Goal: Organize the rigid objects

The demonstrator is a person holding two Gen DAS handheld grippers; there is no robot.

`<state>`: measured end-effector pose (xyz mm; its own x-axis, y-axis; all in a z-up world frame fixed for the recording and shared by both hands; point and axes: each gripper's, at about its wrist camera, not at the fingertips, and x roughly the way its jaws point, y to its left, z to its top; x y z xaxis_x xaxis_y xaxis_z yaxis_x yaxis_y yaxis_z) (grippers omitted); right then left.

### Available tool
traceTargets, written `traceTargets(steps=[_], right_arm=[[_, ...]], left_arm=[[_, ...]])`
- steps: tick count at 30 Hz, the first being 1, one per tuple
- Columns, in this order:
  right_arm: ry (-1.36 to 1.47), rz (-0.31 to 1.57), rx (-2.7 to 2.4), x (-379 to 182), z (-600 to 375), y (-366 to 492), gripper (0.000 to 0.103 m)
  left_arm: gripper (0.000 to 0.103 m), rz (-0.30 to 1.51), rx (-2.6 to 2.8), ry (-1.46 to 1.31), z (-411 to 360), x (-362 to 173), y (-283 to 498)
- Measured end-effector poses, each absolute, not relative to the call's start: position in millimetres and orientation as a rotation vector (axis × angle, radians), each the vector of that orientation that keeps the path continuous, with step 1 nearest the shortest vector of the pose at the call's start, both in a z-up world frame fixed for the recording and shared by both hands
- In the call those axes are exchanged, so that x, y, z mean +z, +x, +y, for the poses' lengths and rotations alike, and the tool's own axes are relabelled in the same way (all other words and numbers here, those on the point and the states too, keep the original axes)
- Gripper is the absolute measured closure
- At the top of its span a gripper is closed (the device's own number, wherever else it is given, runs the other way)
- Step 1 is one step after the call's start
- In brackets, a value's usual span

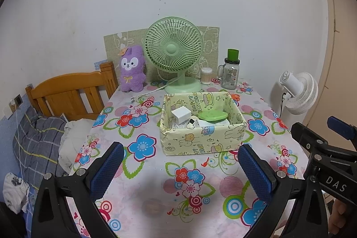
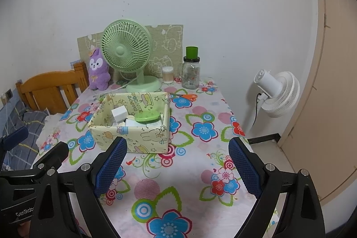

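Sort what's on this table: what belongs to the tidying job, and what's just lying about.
Job:
yellow box
white cube in it
green lid in it
orange scissors, loose behind the box

Lying about:
green fan
purple plush
glass jar
cotton swabs

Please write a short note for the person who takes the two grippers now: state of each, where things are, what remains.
Left gripper: open, empty, above the table.
Right gripper: open, empty.
Yellow box at table centre already holds a white cube and a green lid, among other small items.
Orange scissors lie outside, behind the box.
Left to do: probably the scissors.
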<state>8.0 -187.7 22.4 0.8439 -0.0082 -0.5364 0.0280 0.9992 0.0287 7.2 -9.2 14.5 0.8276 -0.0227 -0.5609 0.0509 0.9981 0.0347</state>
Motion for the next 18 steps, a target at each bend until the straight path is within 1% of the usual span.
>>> traceTargets(steps=[18], right_arm=[[0.037, 0.569, -0.019, 20.0, -187.5, 11.3, 0.009]], left_arm=[[0.000, 0.601, -0.039, 0.039, -11.7, 13.0, 9.6]])
